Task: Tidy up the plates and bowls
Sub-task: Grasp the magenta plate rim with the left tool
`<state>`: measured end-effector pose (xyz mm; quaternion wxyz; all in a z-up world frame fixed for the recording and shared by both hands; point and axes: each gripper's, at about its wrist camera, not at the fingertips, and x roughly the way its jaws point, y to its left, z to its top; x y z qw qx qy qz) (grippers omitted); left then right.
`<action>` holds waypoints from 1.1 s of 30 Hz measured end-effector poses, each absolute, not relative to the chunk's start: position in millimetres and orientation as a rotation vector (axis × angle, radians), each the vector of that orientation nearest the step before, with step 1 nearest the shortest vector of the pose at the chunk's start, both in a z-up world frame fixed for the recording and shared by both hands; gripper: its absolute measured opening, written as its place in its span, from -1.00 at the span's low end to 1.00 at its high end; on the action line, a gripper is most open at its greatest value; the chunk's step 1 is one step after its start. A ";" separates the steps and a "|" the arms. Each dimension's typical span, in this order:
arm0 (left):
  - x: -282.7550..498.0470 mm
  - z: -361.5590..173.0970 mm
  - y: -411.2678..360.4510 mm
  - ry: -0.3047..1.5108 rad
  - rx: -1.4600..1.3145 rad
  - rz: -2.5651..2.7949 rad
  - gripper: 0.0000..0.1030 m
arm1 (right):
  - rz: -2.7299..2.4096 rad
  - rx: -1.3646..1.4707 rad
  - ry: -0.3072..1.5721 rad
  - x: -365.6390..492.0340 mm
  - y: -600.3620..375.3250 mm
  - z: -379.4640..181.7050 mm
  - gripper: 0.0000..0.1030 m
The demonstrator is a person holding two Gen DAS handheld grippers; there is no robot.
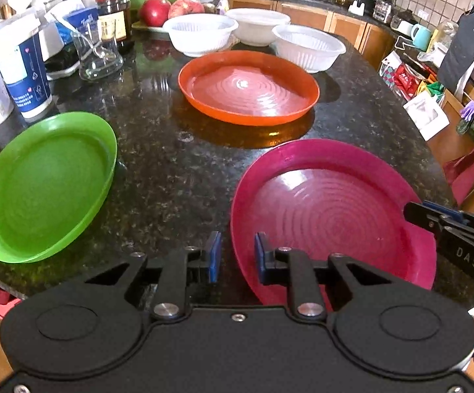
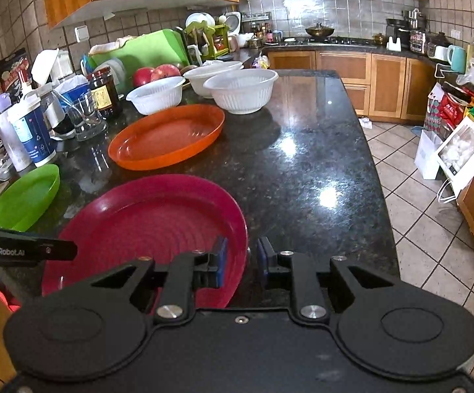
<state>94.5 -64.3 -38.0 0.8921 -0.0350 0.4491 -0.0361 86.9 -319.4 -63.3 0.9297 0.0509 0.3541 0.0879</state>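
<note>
Near plate point(image 1: 328, 216) right of left plate point(image 1: 45, 186); third plate point(image 1: 248, 86) behind; bowls point(image 1: 201, 34) beyond.

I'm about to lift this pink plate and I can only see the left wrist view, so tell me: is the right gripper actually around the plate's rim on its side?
Observer: Yes. In the right wrist view the right gripper straddles the pink plate's right rim, one pad inside and one outside, with a thin gap showing.
Operator: Anything on the counter beyond that rim?
Observer: No. The granite counter to the right of the plate shows nothing on it up to its edge.
Operator: How does my left gripper look from there?
Observer: The left gripper reaches in from the side, its tip at the plate's left rim.
</note>
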 end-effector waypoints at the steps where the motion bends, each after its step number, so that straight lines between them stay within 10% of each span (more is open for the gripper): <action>1: 96.0 -39.1 -64.5 0.937 -0.078 -0.078 -0.43 | 0.183 0.104 0.729 87.0 -318.7 -64.0 -0.64; 33: 81.1 -17.9 -43.2 0.812 -0.092 -0.024 -0.63 | 0.192 0.093 0.653 73.2 -286.9 -45.8 -0.77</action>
